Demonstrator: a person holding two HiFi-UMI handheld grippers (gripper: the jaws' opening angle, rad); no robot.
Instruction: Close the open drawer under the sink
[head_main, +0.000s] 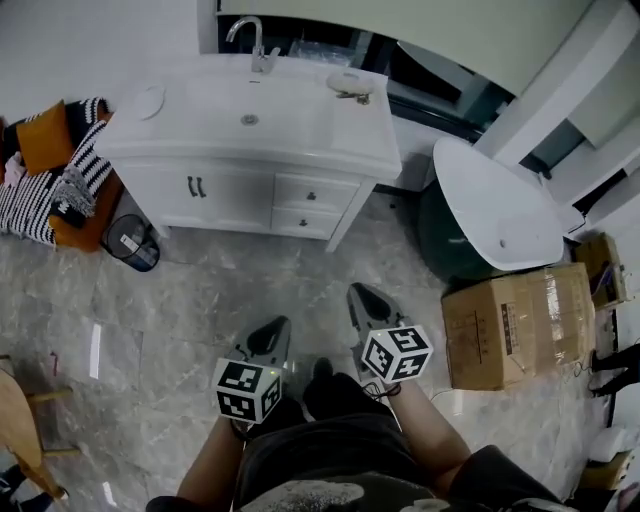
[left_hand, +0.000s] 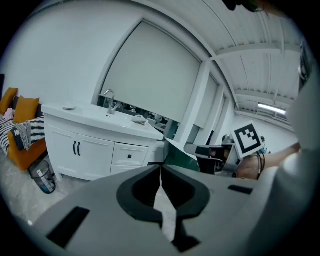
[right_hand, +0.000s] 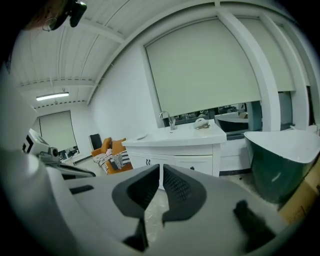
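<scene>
One white vanity (head_main: 232, 190), marbled floor (head_main: 250, 285)

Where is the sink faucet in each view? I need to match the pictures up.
Head view: faucet at the top edge, left of centre.
Left gripper view: faucet left of centre, standing on the vanity.
Right gripper view: faucet near the centre, just above the jaws.
Shared landmark: the pair of black door handles on the vanity front.

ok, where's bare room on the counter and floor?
Counter: bare right front, between the basin and the edge. Floor: open before the vanity. Crowded left by bin and chair, right by tub and box.
</scene>
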